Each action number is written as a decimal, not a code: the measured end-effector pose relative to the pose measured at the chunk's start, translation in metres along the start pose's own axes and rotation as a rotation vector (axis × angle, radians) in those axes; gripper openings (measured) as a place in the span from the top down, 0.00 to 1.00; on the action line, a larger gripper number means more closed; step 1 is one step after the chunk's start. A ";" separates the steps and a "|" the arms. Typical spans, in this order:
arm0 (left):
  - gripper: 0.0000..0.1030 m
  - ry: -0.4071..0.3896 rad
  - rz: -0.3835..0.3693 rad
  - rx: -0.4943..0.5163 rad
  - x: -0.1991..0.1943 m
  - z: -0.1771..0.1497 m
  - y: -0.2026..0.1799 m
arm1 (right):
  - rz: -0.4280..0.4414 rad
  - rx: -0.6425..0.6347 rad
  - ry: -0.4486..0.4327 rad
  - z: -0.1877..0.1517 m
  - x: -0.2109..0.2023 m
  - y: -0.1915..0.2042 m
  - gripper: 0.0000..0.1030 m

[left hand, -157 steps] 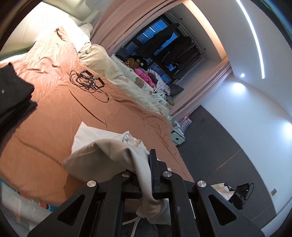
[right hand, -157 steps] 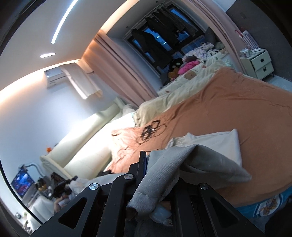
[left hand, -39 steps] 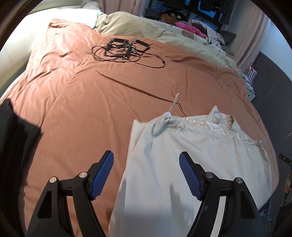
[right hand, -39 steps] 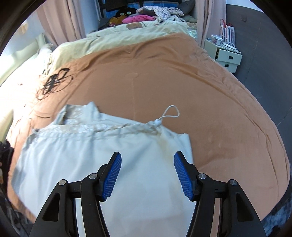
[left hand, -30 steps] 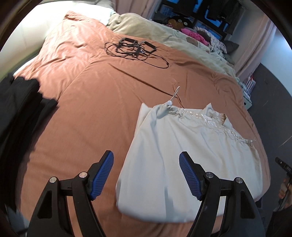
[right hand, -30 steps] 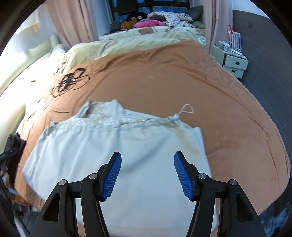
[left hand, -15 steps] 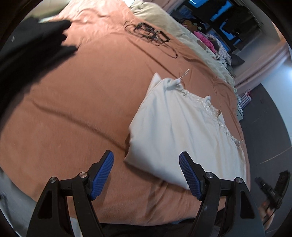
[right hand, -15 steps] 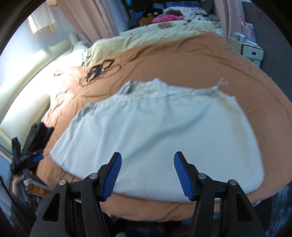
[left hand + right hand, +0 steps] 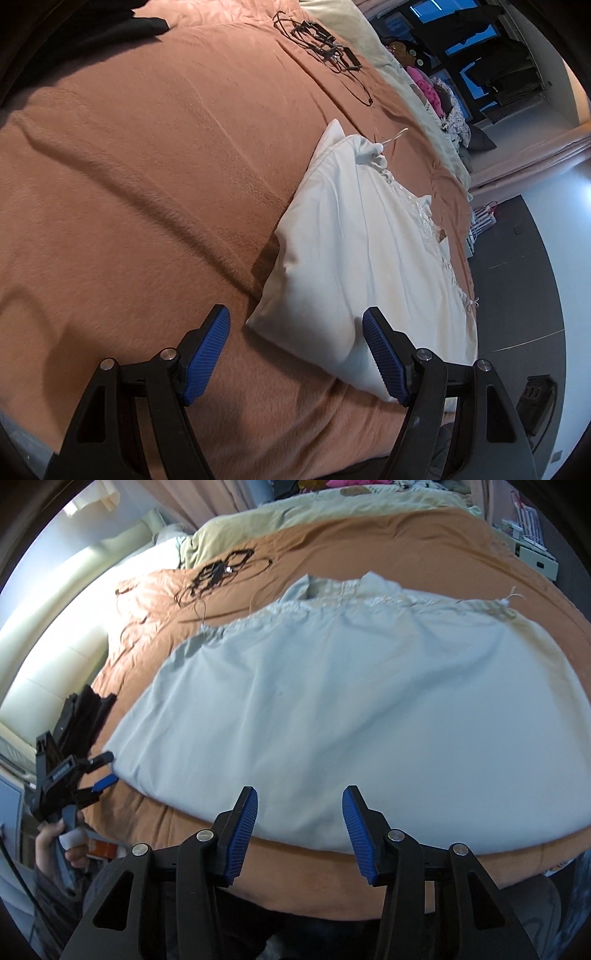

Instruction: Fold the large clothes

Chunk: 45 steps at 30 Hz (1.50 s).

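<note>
A: How does the left hand-held gripper (image 9: 295,341) stand?

B: Its jaws are spread wide and hold nothing. The blue ribbed pads (image 9: 205,349) hover low over the near edge of the bed, and the near left corner of the pale garment (image 9: 354,258) lies between them, just beyond the tips; whether a pad touches the cloth cannot be told.

A: And the right hand-held gripper (image 9: 299,821)?

B: Also apart and empty. Its pads (image 9: 240,825) hang over the near hem of the garment (image 9: 351,716), roughly at the middle of that edge, above the cloth rather than clamped on it.

A: Where does the garment lie?

B: Spread flat on the rust-brown bedcover (image 9: 147,166), close to the near edge of the bed. Its gathered waistband (image 9: 354,603) is on the far side, and a white drawstring (image 9: 393,137) trails from one end of it onto the cover.

A: What else is on the bed?

B: A tangle of black cables (image 9: 325,40) lies well beyond the garment. A dark folded pile (image 9: 86,716) sits at the left edge, near the left hand-held gripper as the right wrist view shows it, gripped in the person's hand (image 9: 62,843). A cream blanket (image 9: 314,513) runs along the far side.
</note>
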<state>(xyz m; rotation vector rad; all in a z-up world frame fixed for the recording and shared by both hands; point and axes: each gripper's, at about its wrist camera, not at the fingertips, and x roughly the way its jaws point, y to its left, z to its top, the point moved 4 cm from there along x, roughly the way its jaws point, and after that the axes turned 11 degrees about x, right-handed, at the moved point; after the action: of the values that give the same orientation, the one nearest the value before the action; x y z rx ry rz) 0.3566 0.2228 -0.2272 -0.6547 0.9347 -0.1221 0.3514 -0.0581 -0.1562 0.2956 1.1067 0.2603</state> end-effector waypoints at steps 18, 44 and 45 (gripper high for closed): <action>0.66 0.005 -0.001 -0.053 0.009 -0.003 0.006 | -0.163 0.001 0.058 0.054 0.085 -0.009 0.95; 0.70 0.013 0.047 -0.111 0.020 -0.002 0.004 | -0.186 0.016 0.035 0.192 0.156 -0.015 0.98; 0.76 0.015 0.037 -0.114 0.020 -0.001 0.003 | -0.173 0.029 0.044 0.195 0.155 -0.015 0.98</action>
<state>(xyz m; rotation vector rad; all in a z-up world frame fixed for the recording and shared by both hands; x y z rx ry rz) 0.3672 0.2170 -0.2434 -0.7423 0.9727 -0.0409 0.5948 -0.0383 -0.2103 0.2191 1.1734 0.0971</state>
